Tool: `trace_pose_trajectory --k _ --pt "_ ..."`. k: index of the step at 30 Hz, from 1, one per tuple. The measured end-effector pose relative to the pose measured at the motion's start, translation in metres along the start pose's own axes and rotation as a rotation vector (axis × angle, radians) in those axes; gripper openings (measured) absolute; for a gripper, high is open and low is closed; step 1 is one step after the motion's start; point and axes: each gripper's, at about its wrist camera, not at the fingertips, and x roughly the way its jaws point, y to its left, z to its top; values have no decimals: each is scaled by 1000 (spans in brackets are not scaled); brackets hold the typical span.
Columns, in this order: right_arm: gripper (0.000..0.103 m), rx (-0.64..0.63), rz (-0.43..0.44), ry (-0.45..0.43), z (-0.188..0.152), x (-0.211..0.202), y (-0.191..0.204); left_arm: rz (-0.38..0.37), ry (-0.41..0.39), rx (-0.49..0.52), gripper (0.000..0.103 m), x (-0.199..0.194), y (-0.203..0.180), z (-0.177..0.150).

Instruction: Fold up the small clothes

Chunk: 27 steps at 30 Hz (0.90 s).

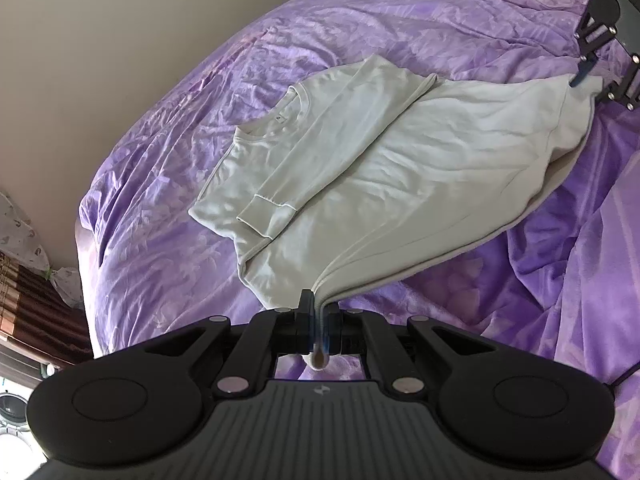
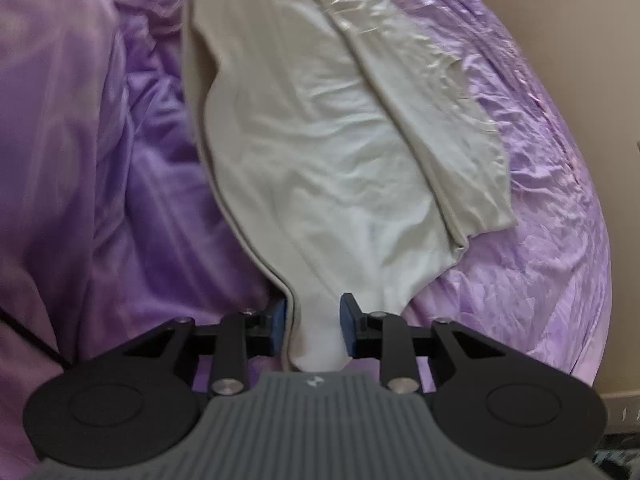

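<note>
We see a purple bedspread [image 1: 168,216] covering the whole bed, crumpled into soft ridges, with a heavier fold bunched up along the side nearest the right gripper. A beige wall [image 1: 80,40] rises behind the bed.

On the bedspread lies the pale grey-white long-sleeved top [image 1: 360,168]. Its collar end rests flat on the cover, neckline [image 1: 276,120] showing a small label, and one sleeve is folded across the chest so that its cuff [image 1: 268,216] sits near the lower side seam. The hem side of the top is raised off the bed and hangs in a sagging curve between the two grippers, its underside in shadow above the cover.

The left gripper [image 1: 320,320] has its blue pads pressed together on a pinched corner of the hem, and a small tuck of cloth pokes out behind them. The right gripper [image 2: 313,324] holds the opposite corner: in its own view the blue pads stand somewhat apart, with a bunched tongue of cloth filling the gap and touching both pads. From the left wrist view we see that gripper [image 1: 588,72] at the far upper right, the fabric lifted to its fingertips.
</note>
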Motion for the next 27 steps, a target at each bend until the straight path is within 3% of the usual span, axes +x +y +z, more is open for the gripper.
trace_pose_trajectory --k 6,8,13,19,27 --pt "20 -109 -14 25 -11 0 17 -8 36 -34 4 5 -2 -2" --pt "0 -131 -20 21 -14 -2 20 -10 46 -61 4 6 1 -1" --pt "0 -102 -68 -20 -12 -20 11 7 26 -113 4 -5 12 6" --pt "0 11 -192 -95 4 -57 -38 107 -34 -150 3 -18 35 29" --pt "0 171 -334 -165 48 -73 -139 306 -94 -129 4 9 80 90"
